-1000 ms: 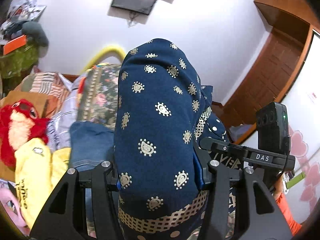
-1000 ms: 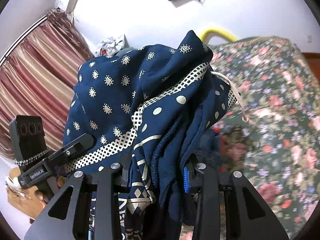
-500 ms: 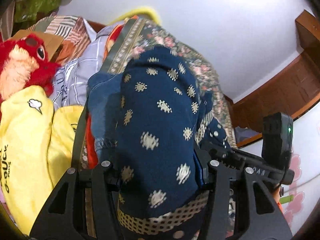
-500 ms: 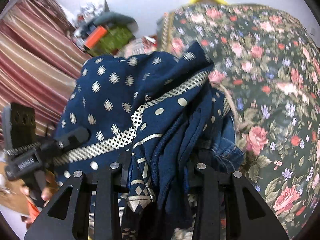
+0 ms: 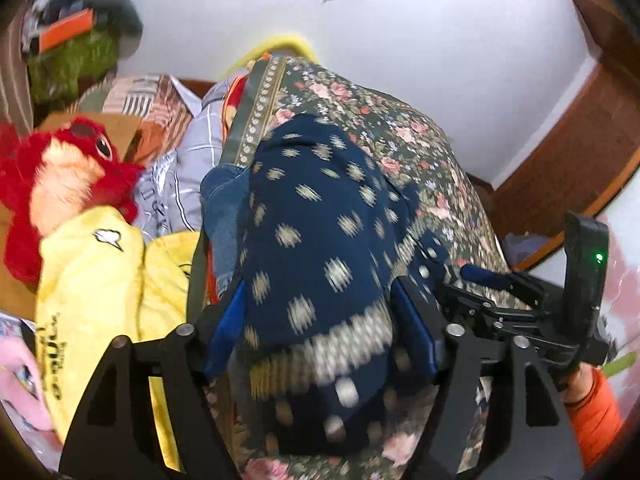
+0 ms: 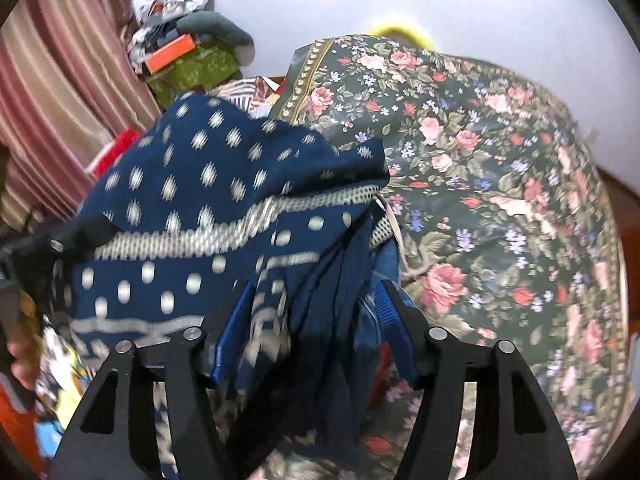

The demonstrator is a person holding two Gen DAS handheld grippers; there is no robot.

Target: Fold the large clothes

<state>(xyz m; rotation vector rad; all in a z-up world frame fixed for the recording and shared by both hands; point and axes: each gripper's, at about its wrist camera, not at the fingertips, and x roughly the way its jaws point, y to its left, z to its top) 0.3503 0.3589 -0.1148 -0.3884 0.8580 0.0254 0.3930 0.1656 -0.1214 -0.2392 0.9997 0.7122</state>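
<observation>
A navy garment with cream dots and a checked cream band fills the gap between the fingers of my left gripper, with blue pads on either side; the jaws stand wider than before, and I cannot tell if they still pinch it. The same garment bunches between the pads of my right gripper, likewise spread. It lies low over the dark floral bedspread. The right gripper's body shows at the right of the left wrist view.
Blue jeans lie under the garment. A red plush toy, a yellow garment and striped cloth sit left of the bed. A pink curtain and piled clutter stand at far left. A wooden door is at right.
Both grippers have swung down from facing the wall towards the bed, bringing the navy garment down over the jeans. The jaws of both look wider apart than a second ago.
</observation>
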